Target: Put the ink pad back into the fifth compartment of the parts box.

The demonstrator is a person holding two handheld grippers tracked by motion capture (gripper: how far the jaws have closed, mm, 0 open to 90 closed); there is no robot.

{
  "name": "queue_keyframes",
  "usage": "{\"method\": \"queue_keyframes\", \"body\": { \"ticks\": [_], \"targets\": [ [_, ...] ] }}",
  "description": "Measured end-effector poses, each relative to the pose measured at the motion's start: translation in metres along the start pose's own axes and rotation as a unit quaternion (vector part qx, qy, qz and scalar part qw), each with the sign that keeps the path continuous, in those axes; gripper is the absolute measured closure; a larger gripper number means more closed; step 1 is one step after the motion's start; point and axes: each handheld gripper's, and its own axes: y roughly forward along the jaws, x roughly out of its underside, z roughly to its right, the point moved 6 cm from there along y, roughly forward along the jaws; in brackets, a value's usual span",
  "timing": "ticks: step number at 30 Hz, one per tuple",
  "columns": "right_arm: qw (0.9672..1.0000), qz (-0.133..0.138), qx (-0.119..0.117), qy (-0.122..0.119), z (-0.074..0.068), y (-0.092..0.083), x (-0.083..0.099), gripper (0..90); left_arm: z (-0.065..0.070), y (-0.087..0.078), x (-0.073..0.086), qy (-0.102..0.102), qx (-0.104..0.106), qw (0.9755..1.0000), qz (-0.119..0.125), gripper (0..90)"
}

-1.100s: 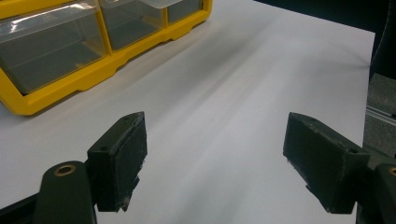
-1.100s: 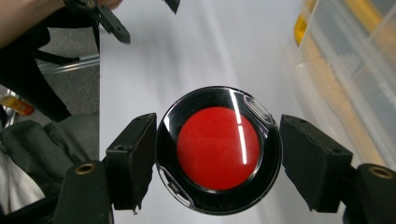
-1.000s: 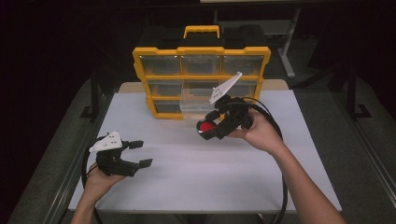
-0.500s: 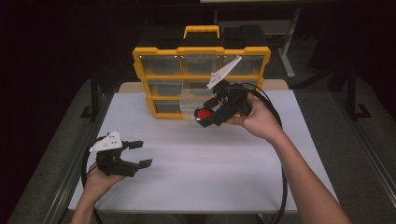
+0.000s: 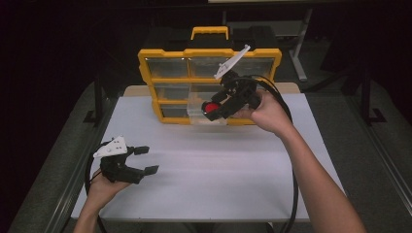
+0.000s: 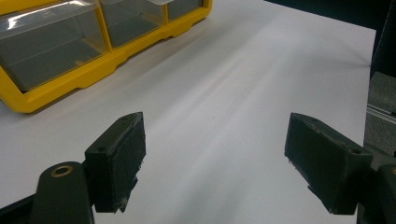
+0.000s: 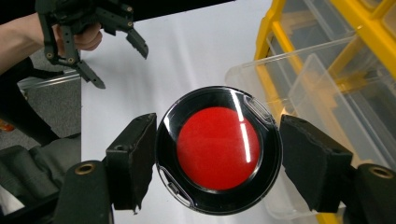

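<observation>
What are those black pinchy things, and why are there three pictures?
A person holds a tool with a claw in each hand. One picture looks down from above the white table. The other two come from small cameras riding on the claws. The right claw pinches a round black case with a red middle, lifted near the yellow organizer box with clear drawers, one pulled out. The left claw is open and holds nothing, low over the table.
</observation>
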Motion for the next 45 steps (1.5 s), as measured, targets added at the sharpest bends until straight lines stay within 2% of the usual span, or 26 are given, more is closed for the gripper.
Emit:
{"method": "queue_keyframes", "body": {
  "ticks": [10,14,24,32,45],
  "targets": [
    [0.9999,-0.008,0.007,0.005,0.014,0.004,-0.008,28.8,0.001,0.003,0.000,0.002,0.005,1.0000,-0.003,20.3],
    [0.9998,-0.013,0.011,0.012,0.020,0.004,-0.010,28.8,0.002,0.004,0.002,-0.007,0.004,1.0000,-0.005,20.1],
    [0.9993,-0.017,0.019,0.029,0.033,0.009,-0.011,28.8,0.002,0.004,0.001,-0.006,0.004,1.0000,-0.003,20.0],
    [0.9987,-0.023,0.026,0.038,0.046,0.017,-0.010,28.7,0.001,0.004,0.001,0.001,0.003,1.0000,-0.008,19.7],
    [0.9981,-0.030,0.024,0.048,0.057,0.031,-0.008,28.7,0.001,0.004,0.002,-0.006,0.003,1.0000,-0.005,18.8]
  ]
}}
